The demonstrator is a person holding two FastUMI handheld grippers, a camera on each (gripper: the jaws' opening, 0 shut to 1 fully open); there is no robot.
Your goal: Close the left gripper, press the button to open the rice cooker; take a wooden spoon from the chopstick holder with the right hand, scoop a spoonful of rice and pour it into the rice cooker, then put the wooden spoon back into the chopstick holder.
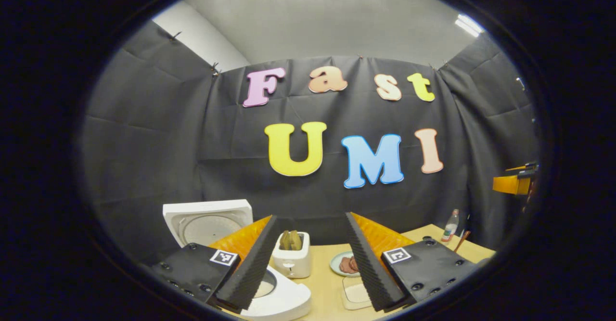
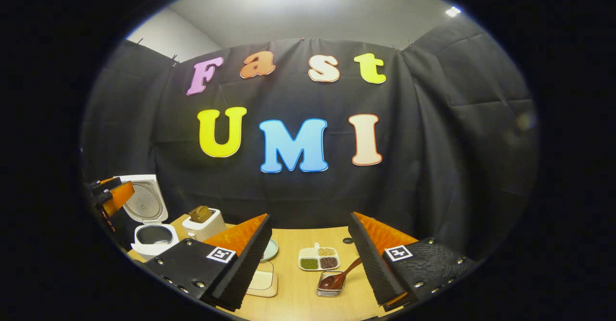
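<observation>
The white rice cooker (image 1: pixel 284 301) stands open at the lower left, its lid (image 1: pixel 207 222) raised; the right gripper view has it far left (image 2: pixel 154 237). My left gripper (image 1: pixel 312 217) is open and empty, above and just right of the cooker. My right gripper (image 2: pixel 310 215) is also open and holds nothing. Below it, the wooden spoon (image 2: pixel 342 274) lies with its bowl in a small clear holder (image 2: pixel 328 285) and its handle leaning up to the right. A shallow tray of white rice (image 2: pixel 262 280) sits near the right gripper's left finger.
A white toaster (image 1: pixel 291 256) with bread stands beside the cooker. A plate of meat (image 1: pixel 344 264) and the rice tray (image 1: pixel 356 294) lie between my left fingers. A divided dish of grains (image 2: pixel 318 258) sits mid-table. A bottle (image 1: pixel 451 224) stands far right.
</observation>
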